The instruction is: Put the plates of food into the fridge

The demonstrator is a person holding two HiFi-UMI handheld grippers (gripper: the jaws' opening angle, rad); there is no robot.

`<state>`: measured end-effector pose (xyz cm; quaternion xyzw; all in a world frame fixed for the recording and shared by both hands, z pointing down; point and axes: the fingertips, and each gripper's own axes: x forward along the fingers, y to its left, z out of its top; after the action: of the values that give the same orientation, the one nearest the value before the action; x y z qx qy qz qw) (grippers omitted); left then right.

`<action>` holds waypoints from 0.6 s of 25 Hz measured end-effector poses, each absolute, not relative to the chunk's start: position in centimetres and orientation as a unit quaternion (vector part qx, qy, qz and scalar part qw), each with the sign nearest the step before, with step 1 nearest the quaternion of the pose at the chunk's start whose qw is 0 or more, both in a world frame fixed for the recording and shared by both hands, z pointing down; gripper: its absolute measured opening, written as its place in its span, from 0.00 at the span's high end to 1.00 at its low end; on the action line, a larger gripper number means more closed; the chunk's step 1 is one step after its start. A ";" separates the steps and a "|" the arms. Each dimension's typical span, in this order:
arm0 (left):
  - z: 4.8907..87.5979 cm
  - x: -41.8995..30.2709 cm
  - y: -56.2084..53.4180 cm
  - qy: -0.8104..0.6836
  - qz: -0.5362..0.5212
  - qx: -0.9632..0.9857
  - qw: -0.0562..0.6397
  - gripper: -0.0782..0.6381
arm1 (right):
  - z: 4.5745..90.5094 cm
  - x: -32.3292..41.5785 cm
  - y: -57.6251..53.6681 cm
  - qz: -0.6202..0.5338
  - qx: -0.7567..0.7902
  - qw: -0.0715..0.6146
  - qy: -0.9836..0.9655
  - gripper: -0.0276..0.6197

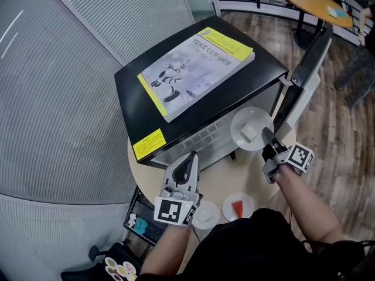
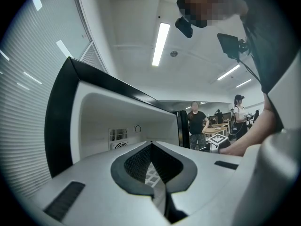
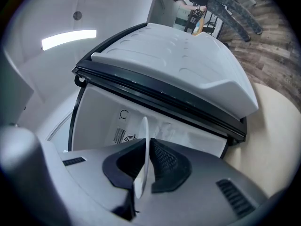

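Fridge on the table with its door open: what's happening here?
A person is loading a small black fridge using a hand-held tool in each hand. The right tool grips a white plate by its rim, holding it at the fridge's open front. The left tool is closed and empty. Another white plate and a plate with a red slice sit on the round table.

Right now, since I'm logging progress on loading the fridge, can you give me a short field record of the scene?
fridge: door open
right gripper: shut on white plate with pale food, at the opening
left gripper: shut, empty
on table: plate with red food; small white plate
on fridge top: book
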<state>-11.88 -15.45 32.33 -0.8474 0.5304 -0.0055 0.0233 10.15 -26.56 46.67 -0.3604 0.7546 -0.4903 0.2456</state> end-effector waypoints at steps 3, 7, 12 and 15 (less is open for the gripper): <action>32.4 -11.7 -15.9 0.530 -0.005 -0.848 0.021 0.89 | 47.0 10.0 -27.0 -0.493 -0.368 0.241 0.751 0.92; 32.7 -11.4 -16.1 0.528 -0.007 -0.849 0.016 0.89 | 47.3 9.7 -27.6 -0.494 -0.373 0.235 0.749 0.92; 33.0 -11.5 -16.8 0.528 -0.009 -0.849 0.011 0.89 | 47.7 9.5 -28.3 -0.502 -0.382 0.231 0.741 0.92; 33.1 -11.7 -17.2 0.530 -0.009 -0.848 0.010 0.89 | 47.8 9.1 -28.9 -0.504 -0.381 0.232 0.739 0.92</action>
<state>-11.67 -17.19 33.10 -0.8481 0.5297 -0.0086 0.0099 9.09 -28.85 47.80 -0.3812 0.7395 -0.5042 0.2317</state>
